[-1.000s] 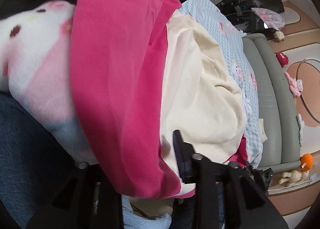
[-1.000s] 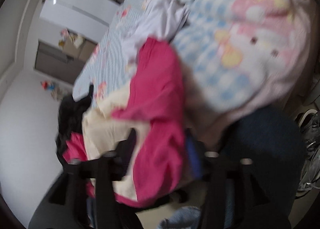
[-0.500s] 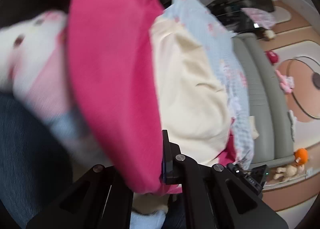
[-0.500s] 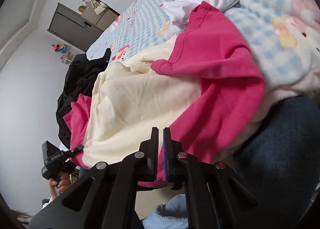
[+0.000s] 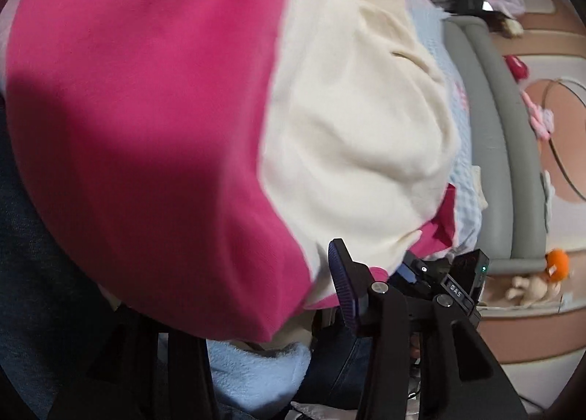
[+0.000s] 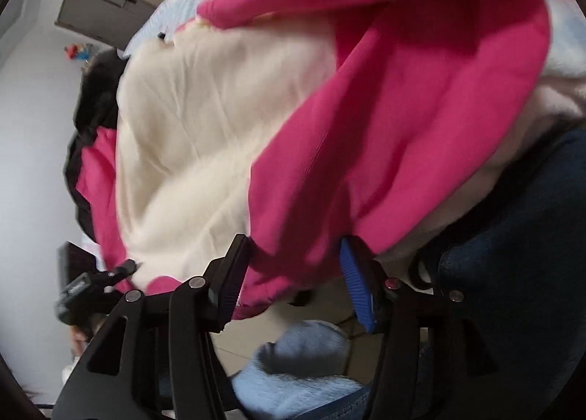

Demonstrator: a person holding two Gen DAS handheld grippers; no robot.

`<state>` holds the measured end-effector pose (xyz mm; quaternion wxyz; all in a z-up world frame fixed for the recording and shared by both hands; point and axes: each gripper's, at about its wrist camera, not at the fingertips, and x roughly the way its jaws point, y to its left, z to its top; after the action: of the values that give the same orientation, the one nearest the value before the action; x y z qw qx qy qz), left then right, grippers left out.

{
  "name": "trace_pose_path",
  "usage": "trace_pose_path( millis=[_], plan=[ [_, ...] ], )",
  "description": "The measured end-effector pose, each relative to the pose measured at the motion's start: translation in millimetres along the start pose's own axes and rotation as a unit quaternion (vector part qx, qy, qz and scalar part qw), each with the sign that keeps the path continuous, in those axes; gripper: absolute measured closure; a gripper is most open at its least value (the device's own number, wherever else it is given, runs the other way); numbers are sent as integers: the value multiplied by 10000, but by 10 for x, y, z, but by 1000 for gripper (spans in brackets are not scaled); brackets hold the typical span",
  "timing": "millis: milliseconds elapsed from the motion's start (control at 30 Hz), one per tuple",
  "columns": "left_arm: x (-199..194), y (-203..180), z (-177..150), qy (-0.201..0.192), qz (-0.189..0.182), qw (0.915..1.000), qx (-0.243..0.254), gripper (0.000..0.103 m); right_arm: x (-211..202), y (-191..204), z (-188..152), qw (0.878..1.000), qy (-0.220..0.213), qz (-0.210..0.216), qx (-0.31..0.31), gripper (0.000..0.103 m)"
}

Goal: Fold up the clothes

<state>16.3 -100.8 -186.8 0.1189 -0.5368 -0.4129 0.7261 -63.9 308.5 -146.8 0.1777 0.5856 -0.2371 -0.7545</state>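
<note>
A bright pink garment (image 5: 146, 108) lies folded over a cream garment (image 5: 359, 134) at the near edge of the bed. In the left wrist view my left gripper (image 5: 238, 280) has its jaws opening. Its right finger (image 5: 342, 280) stands free, and the drooping pink hem hides its left finger. In the right wrist view the pink garment (image 6: 403, 126) covers part of the cream garment (image 6: 190, 148). My right gripper (image 6: 293, 255) is opening too. The pink hem hangs between its pads and is not pinched.
The bed has a light-blue checked sheet (image 5: 461, 148) and a grey padded side (image 5: 490, 119). Soft toys (image 5: 538, 280) lie on the floor beyond it. A person's jeans leg (image 6: 512, 273) and a pale blue fuzzy slipper (image 6: 300, 365) are below. A black garment (image 6: 95, 97) lies at the far edge.
Half a second ago both grippers were pinched shut on the pink hem; now both sets of jaws stand apart. Both cameras have dropped closer to the folded clothes.
</note>
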Motion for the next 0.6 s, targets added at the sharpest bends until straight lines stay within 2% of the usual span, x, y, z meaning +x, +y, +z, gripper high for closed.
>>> trace_pose_path(
  millis=[67,233,267,300,333,467,600],
  plan=[
    [-93,-10,16,-250,-143,9996,17,57,-29,-39,8,9999,-107,57,92,50],
    [-363,-171,139,-872,-619,9939,260,60,-192,-56,80,9992,-375,-157,-6,49],
    [-386,-221,171,-961,-680,9926,305,60,-211,-50,91,9991,-401,-117,-20,48],
    [-389,-274,206,-1028,-700,9917,337,60,-196,-47,100,9993,-367,-64,-39,42],
    [-359,-307,228,-1031,-628,9921,348,60,-178,-44,107,9995,-325,-9,-59,37],
    [-218,-265,215,-802,-280,9960,291,59,60,-55,85,9997,54,244,-6,37],
    [-117,-155,123,-630,-133,9978,175,59,44,-58,144,9991,-240,348,27,37]
  ],
)
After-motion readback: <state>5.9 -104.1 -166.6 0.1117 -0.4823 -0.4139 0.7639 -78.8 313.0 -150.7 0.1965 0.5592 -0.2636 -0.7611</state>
